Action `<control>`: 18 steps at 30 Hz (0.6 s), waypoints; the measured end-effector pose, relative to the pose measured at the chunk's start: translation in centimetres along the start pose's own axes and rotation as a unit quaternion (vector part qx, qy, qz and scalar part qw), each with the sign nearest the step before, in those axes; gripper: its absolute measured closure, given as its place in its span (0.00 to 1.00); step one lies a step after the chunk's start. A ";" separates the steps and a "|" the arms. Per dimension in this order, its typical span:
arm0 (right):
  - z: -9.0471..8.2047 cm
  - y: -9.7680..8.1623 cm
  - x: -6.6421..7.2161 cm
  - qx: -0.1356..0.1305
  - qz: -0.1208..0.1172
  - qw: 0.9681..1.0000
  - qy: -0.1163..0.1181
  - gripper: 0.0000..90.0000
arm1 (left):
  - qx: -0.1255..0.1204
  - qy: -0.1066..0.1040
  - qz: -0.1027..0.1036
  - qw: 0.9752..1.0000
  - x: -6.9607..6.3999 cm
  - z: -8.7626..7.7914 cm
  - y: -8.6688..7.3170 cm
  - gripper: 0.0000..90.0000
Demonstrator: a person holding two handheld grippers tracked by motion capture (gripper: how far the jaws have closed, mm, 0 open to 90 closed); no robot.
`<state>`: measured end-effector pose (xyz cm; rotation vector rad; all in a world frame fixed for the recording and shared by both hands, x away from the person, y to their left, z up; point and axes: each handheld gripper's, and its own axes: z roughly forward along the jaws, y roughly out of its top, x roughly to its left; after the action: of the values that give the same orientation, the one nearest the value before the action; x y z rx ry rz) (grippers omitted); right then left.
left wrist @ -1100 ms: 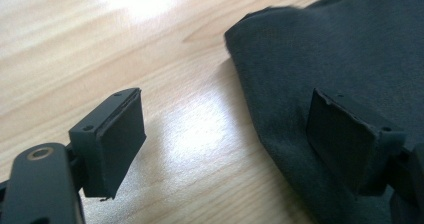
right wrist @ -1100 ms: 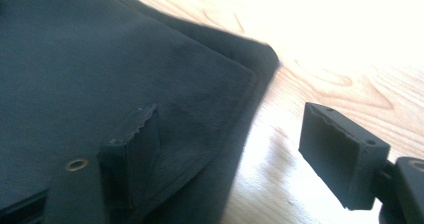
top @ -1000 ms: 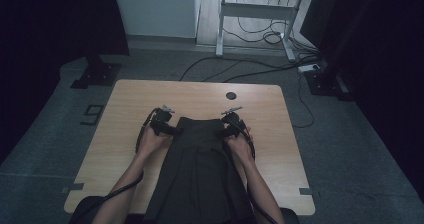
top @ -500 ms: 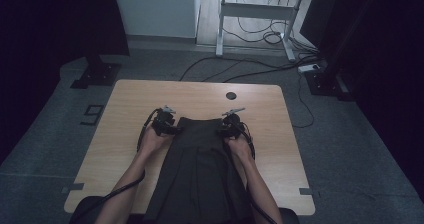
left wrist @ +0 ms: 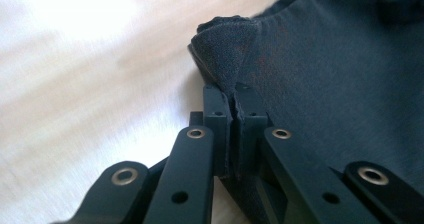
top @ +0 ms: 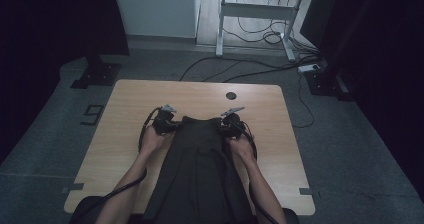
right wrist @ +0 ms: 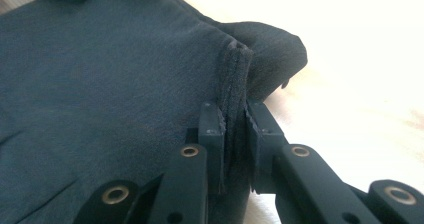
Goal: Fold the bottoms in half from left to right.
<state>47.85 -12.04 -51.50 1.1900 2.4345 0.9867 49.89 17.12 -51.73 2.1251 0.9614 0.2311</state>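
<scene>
**Op:** Dark garment (top: 200,169) lies lengthwise down the bench (top: 125,114), far edge near the middle, near end running off toward me. I have the left gripper (left wrist: 232,99) pinching its far left corner and the right gripper (right wrist: 235,114) pinching the far right corner; both sets of fingers have just been closing, cloth now bunched between them.

**Obs:** Why the two corners?

**Op:** My judgement: it keeps the edge taut and level for lifting or folding. The fabric is charcoal, matte, finely knit, seam visible at the right corner.
</scene>
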 end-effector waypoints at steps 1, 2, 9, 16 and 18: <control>-0.4 0.3 -0.1 -0.006 -0.001 1.000 -0.001 0.88 | -0.007 0.002 0.004 1.000 0.1 -0.4 0.5 0.96; -0.8 0.6 -0.3 -0.015 0.000 1.000 0.000 0.89 | -0.007 0.002 0.004 1.000 0.1 -0.4 0.5 0.96; -3.6 3.3 -1.5 -0.068 0.004 0.998 0.001 0.89 | -0.078 0.015 0.019 0.997 0.1 -3.2 4.4 0.96; -7.7 6.9 -1.2 -0.127 -0.019 0.992 -0.019 0.89 | -0.163 0.033 0.051 0.985 -0.8 -8.0 8.1 0.96; -8.7 7.4 -0.9 -0.144 -0.026 0.989 -0.020 0.89 | -0.177 0.038 0.060 0.982 -1.3 -8.9 8.4 0.96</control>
<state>48.56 -13.58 -40.16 1.0325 2.1871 1.2344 49.75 17.92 -39.48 1.8557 0.7693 0.5081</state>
